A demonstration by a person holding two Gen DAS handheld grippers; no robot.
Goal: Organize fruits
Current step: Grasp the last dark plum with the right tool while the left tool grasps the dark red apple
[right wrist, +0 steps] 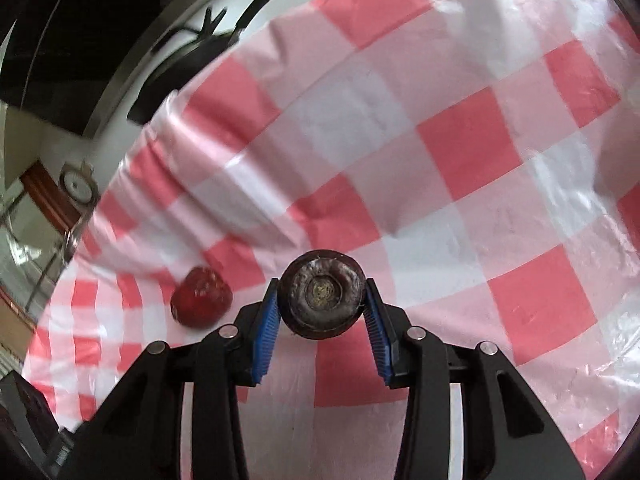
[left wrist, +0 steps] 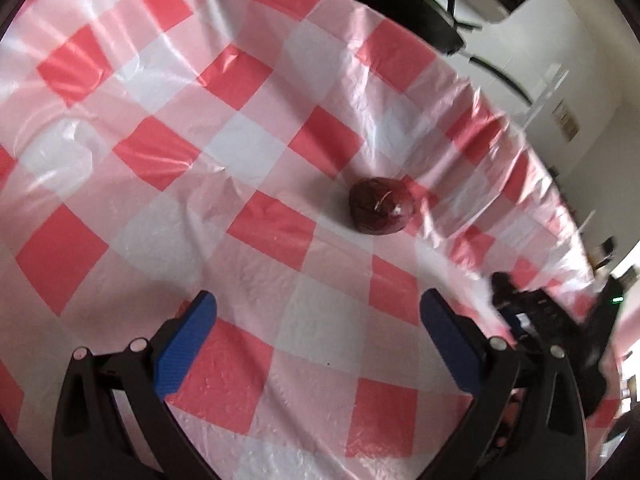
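Two wrist views look down on a table draped in a red, pink and white checked plastic cloth (left wrist: pixel 256 148). No container shows in either view.

In the right wrist view, the right gripper (right wrist: pixel 322 304) sits at lower centre, its blue pads clamped on one dark purple round fruit (right wrist: pixel 322 294). One red fruit (right wrist: pixel 201 297) lies on the cloth just to its left, apart from it.

In the left wrist view, the left gripper (left wrist: pixel 318 304) hangs over bare cloth, jaws spread wide and empty. The red fruit lies right of centre. A black chair (left wrist: pixel 404 8) stands beyond the table edge, upper right.
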